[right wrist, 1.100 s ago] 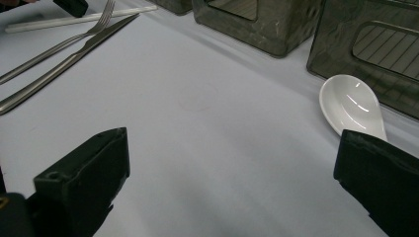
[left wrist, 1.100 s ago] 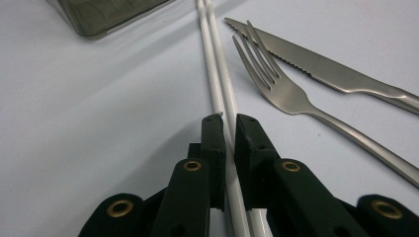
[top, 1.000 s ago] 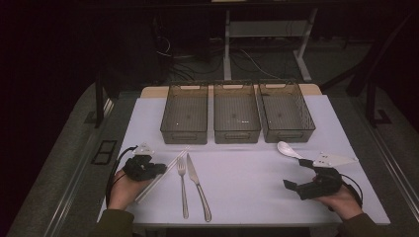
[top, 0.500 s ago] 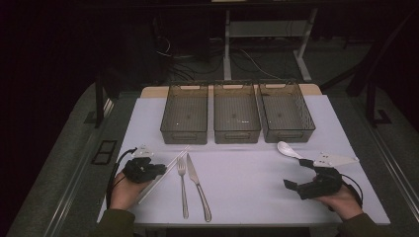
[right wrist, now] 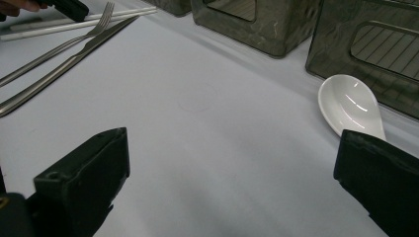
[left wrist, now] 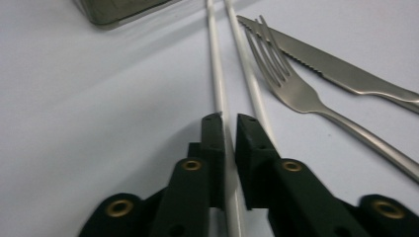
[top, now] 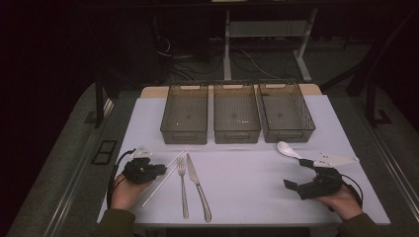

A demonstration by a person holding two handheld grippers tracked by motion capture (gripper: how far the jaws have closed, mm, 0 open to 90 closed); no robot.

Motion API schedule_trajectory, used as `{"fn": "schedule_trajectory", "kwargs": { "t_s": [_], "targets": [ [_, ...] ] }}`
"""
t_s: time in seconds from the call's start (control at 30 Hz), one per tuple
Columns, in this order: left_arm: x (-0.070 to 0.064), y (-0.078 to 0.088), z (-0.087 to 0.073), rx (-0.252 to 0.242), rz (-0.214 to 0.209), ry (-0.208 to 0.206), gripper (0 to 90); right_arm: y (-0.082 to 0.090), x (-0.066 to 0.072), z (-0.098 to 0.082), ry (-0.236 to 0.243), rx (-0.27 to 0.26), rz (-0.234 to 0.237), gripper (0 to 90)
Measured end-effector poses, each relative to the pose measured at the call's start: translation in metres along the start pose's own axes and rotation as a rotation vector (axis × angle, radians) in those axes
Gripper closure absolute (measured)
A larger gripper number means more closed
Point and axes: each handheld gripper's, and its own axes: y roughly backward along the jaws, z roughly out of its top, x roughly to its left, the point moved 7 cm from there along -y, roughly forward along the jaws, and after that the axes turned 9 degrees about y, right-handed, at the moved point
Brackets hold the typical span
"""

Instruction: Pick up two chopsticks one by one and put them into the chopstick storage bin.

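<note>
Chopsticks: a white pair (top: 165,176) lies on the surface just left of the fork (top: 183,185), running slantwise toward the left bin (top: 185,113).
Left gripper: the left gripper (left wrist: 228,121) is clamped on one chopstick (left wrist: 217,74) near its lower end; the other chopstick (left wrist: 247,69) lies just outside the jaw on the fork's side.
Right gripper: the right gripper (right wrist: 232,143) rests well away from the fork, jaws wide apart, nothing between them; a white spoon (right wrist: 351,106) lies by one jaw.
Handling: thin, stiff, light and smooth, so likely slippery; a stick may pivot or slide out if gripped near an end.
Where to hold: I judge nearer the middle, across both sticks, for balance.
Risk: only one stick caught, and the free one may roll toward the fork.
Neighbours: the knife (top: 198,187) lies just right of the fork.
</note>
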Motion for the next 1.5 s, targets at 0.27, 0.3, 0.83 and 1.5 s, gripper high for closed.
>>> {"fn": "schedule_trajectory", "kwargs": {
  "t_s": [0.27, 0.3, 0.83, 1.5],
  "targets": [
    [0.000, 0.000, 0.002, 0.015, 0.007, 0.002, 84.1, 0.000, 0.001, 0.000, -0.001, -0.002, 0.003, 0.8],
    [0.000, 0.000, 0.002, 0.017, 0.007, 0.005, 84.1, 0.000, 0.001, 0.000, -0.001, -0.002, 0.003, 0.8],
    [-0.004, 0.010, 0.009, 0.027, 0.015, 0.008, 84.3, 0.001, 0.000, 0.000, -0.004, -0.001, 0.001, 0.8],
    [-0.022, 0.041, 0.036, -0.125, 0.008, -0.057, 84.2, 0.000, 0.000, 0.000, -0.001, 0.000, 0.000, 0.8]
  ]
}}
